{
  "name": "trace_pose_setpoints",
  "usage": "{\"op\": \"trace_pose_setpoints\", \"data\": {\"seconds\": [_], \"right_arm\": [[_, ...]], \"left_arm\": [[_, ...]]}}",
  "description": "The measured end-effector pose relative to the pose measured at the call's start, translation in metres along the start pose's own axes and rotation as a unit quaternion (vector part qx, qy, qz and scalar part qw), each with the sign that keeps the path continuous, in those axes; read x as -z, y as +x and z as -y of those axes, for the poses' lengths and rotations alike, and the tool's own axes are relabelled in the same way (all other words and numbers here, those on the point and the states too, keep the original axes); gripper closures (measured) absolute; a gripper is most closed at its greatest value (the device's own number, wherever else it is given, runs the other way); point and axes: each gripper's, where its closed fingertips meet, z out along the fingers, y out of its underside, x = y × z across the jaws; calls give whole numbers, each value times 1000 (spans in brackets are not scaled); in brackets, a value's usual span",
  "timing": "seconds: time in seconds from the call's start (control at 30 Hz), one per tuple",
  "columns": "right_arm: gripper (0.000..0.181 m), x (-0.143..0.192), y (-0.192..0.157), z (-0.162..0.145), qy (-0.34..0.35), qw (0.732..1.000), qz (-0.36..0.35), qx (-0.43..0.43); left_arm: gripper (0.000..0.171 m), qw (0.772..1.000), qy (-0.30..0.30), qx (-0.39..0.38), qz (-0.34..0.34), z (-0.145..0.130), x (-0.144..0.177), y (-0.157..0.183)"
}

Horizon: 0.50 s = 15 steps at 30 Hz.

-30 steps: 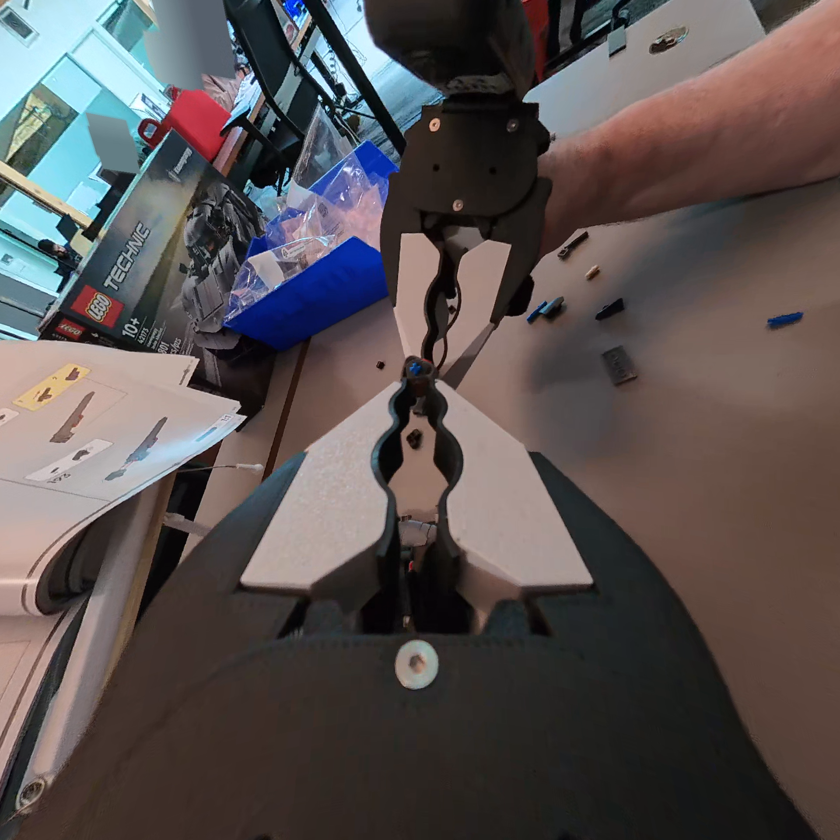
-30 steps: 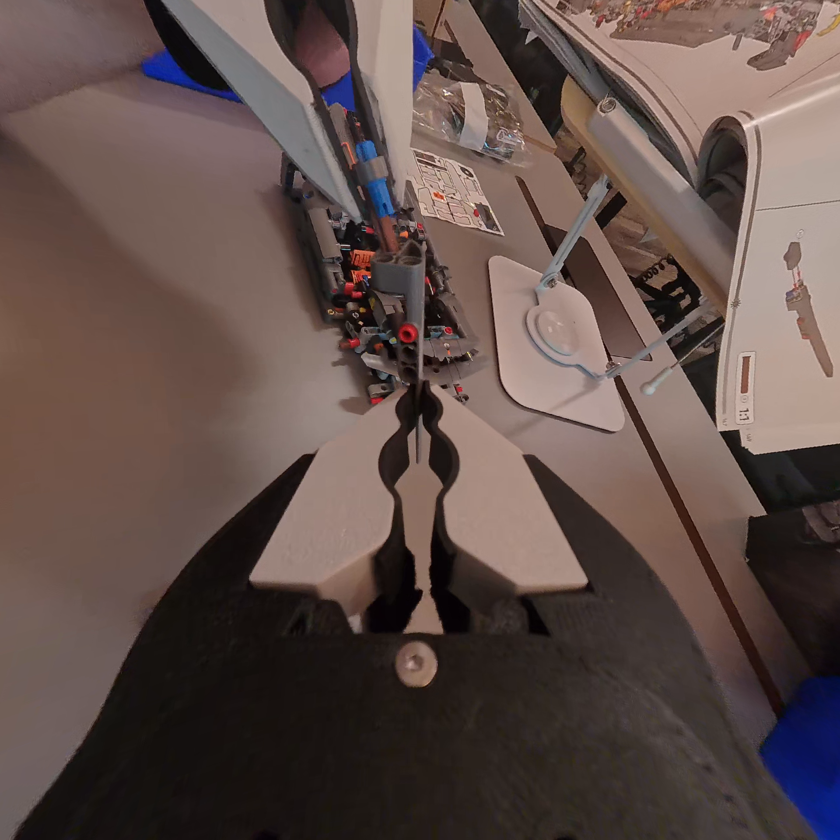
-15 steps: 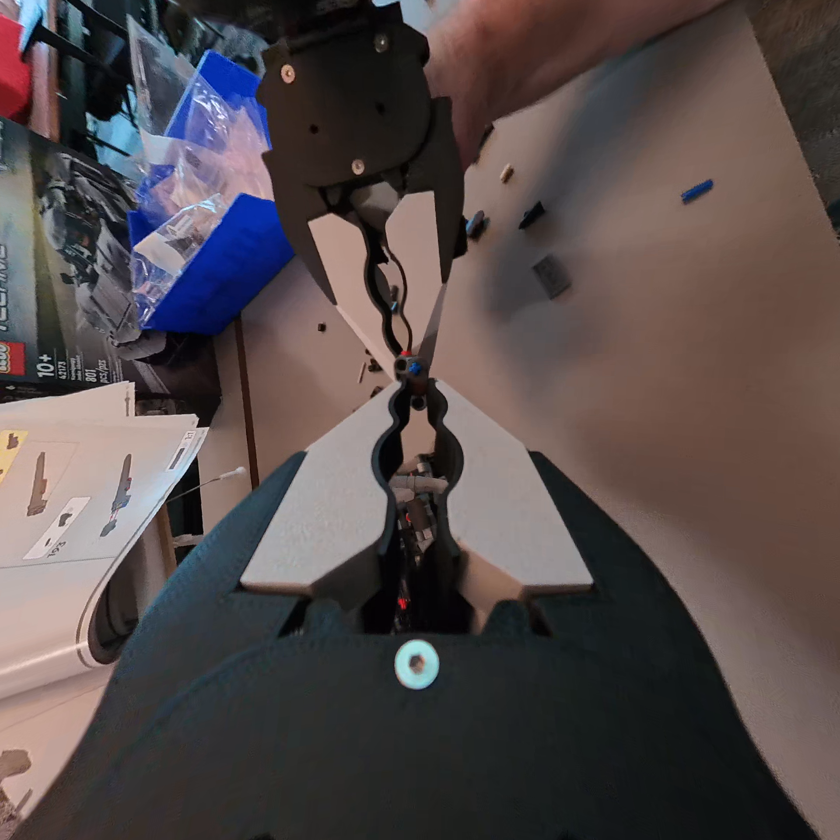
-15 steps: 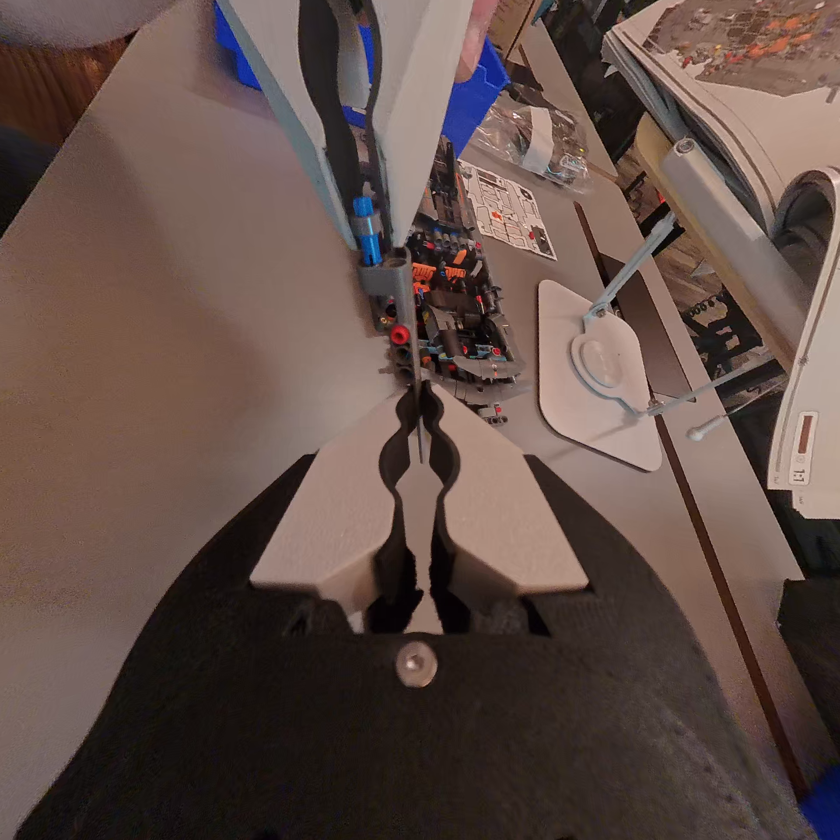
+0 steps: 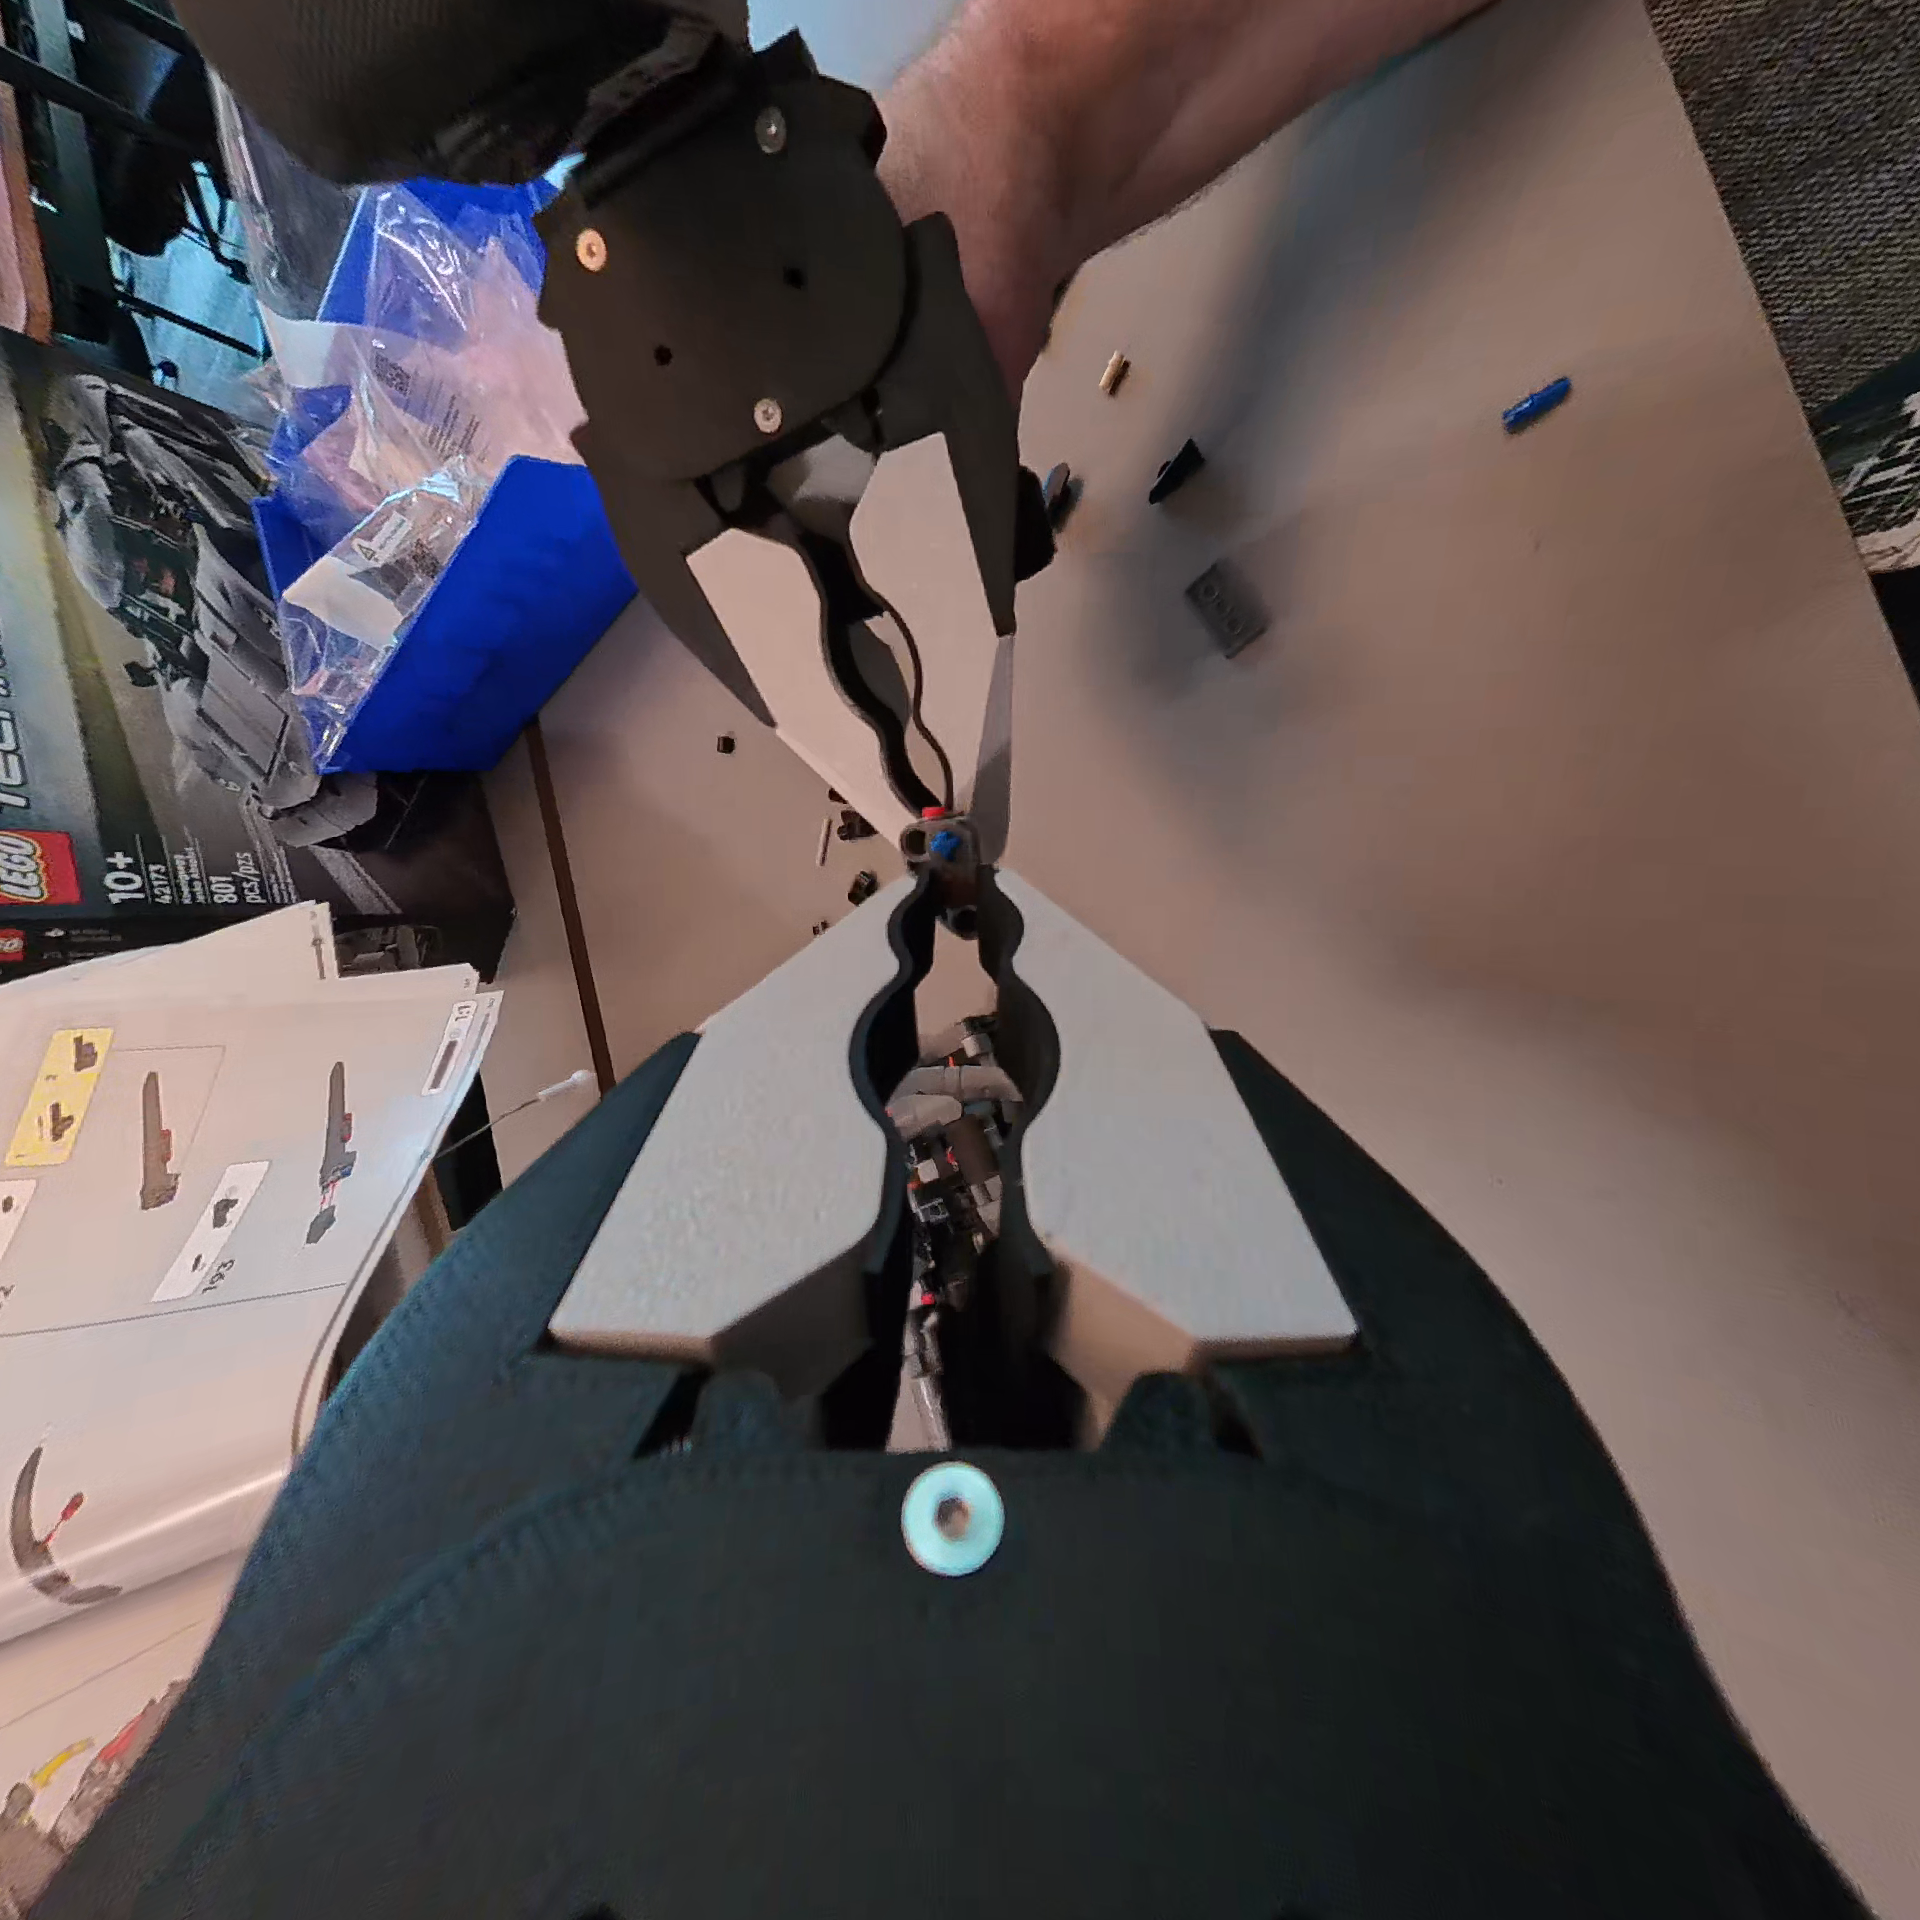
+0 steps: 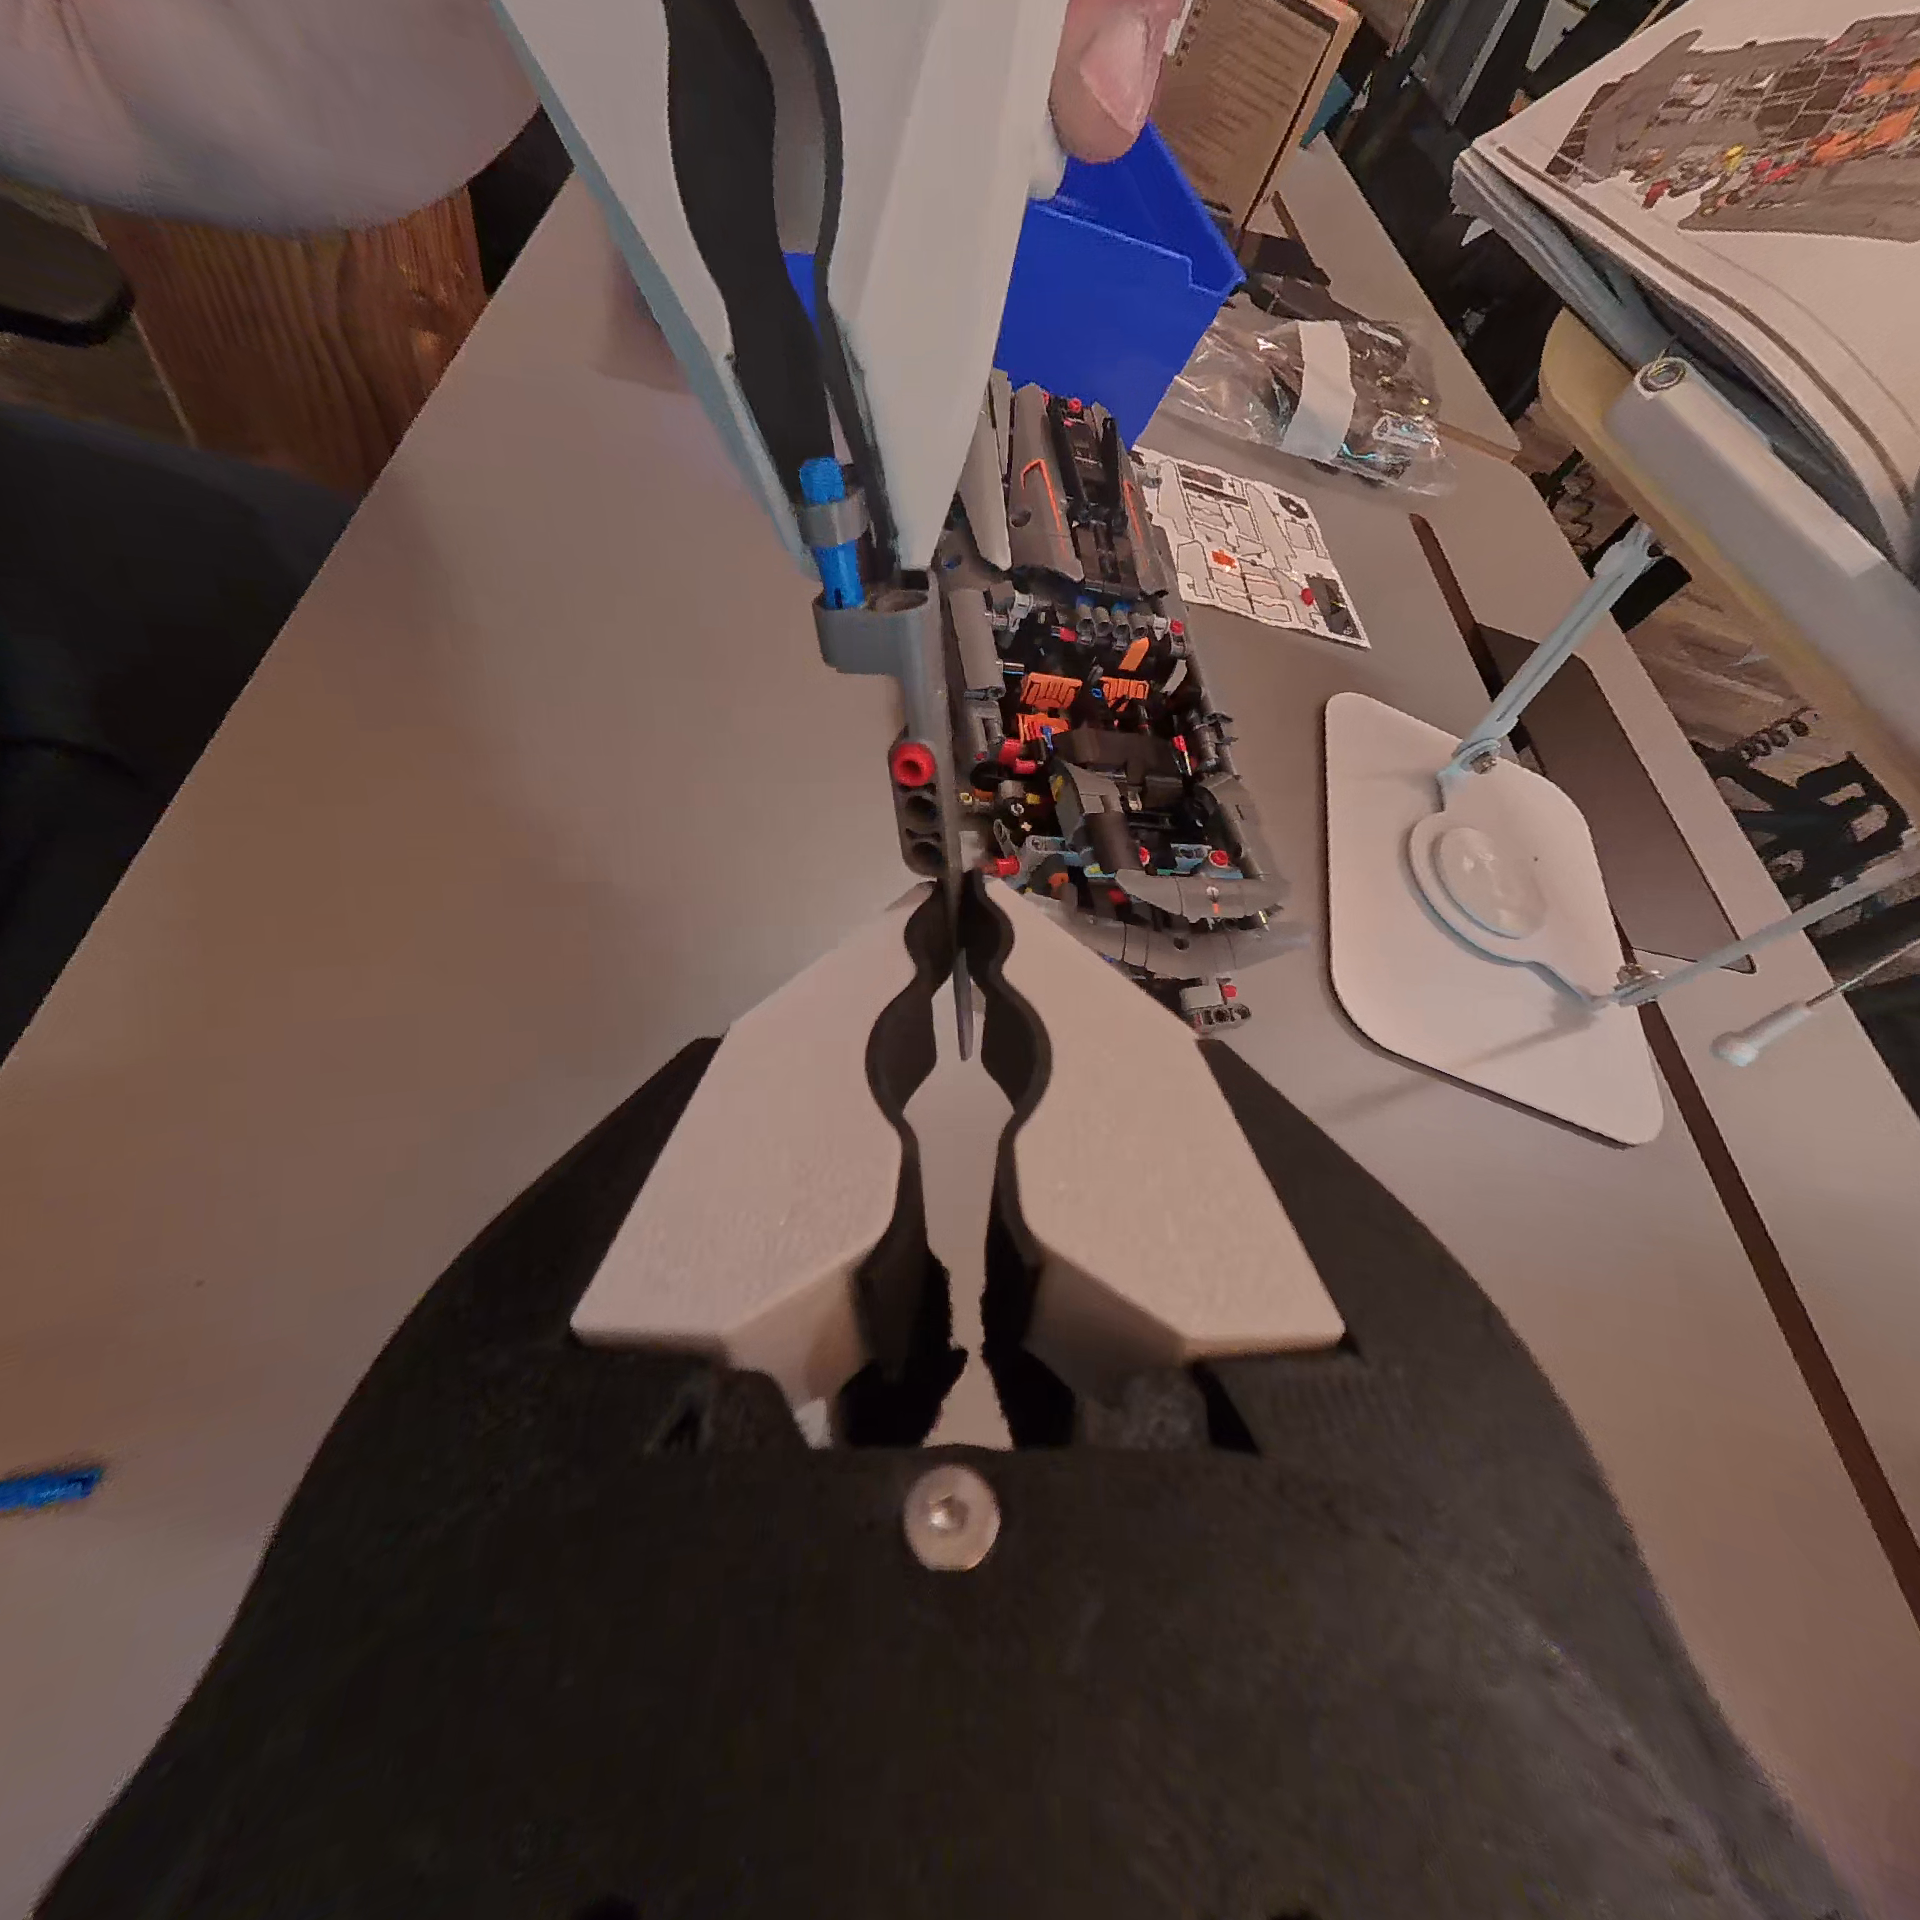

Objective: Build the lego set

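Facing each other tip to tip above the grey table [image 6: 436, 935], the two grippers are seen sharing one small lego sub-assembly [image 6: 914, 748]. In the right wrist view, the right gripper [image 6: 961, 914] is closed narrowly on a thin dark grey blade-like part of that sub-assembly, which is pinched between its fingertips at the centre of the frame. The sub-assembly runs toward 12 o'clock: a dark beam with a red pin [image 6: 912, 767], then a grey connector, then a blue axle pin [image 6: 831, 530]. The upper end is gripped by the left gripper [image 6: 883, 561], which enters from 12 o'clock with its fingers drawn nearly together around the blue pin and connector.

The partly built lego vehicle [image 6: 1091, 748], dark grey with orange and red details, is found on the table just behind the held piece, toward 1 o'clock. A sticker sheet [image 6: 1247, 545] and a blue bin [image 6: 1122, 281] are placed farther off at 1 o'clock, and a white book stand base [image 6: 1475, 935] at 3 o'clock.

In the left wrist view, the left gripper [image 5: 951, 894] is seen clamped on the piece, loose small parts are scattered toward 1 o'clock, including a dark grey plate [image 5: 1226, 608] and a blue pin [image 5: 1536, 403], and the instruction booklet [image 5: 208, 1143] and lego box [image 5: 135, 665] are seen at 9 o'clock.
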Motion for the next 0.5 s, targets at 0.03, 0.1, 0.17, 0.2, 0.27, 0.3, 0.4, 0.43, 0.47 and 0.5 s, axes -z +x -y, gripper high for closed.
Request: {"op": "trace_pose_setpoints", "data": {"seconds": [0.03,0.1,0.17,0.2,0.27,0.3,0.4,0.43,0.47,0.5], "right_arm": [[181,0,-1,1,3,1000,5,-7],[181,0,-1,2,11,999,19,-37],[181,2,-2,3,23,996,42,-71],[181,2,-1,2,26,995,48,-89],[181,3,0,2,33,990,62,-119],[181,3,1,2,38,987,65,-139],[181,4,4,2,52,978,80,-184],[181,4,5,3,58,976,84,-195],[181,5,5,5,65,973,88,-203],[181,6,6,6,71,971,90,-208]], "left_arm": [[165,1000,0,1,8,0,1,-3],[158,999,-1,6,35,0,2,-11],[145,998,-4,14,68,-3,3,-20],[139,997,4,18,80,-1,3,-23],[137,994,14,23,109,1,3,-29],[137,992,17,25,126,1,4,-33],[137,983,8,12,184,1,4,-44],[142,982,5,3,189,2,2,-43],[146,979,-2,-4,202,1,1,-45],[148,976,-9,-11,216,1,0,-47]]}}
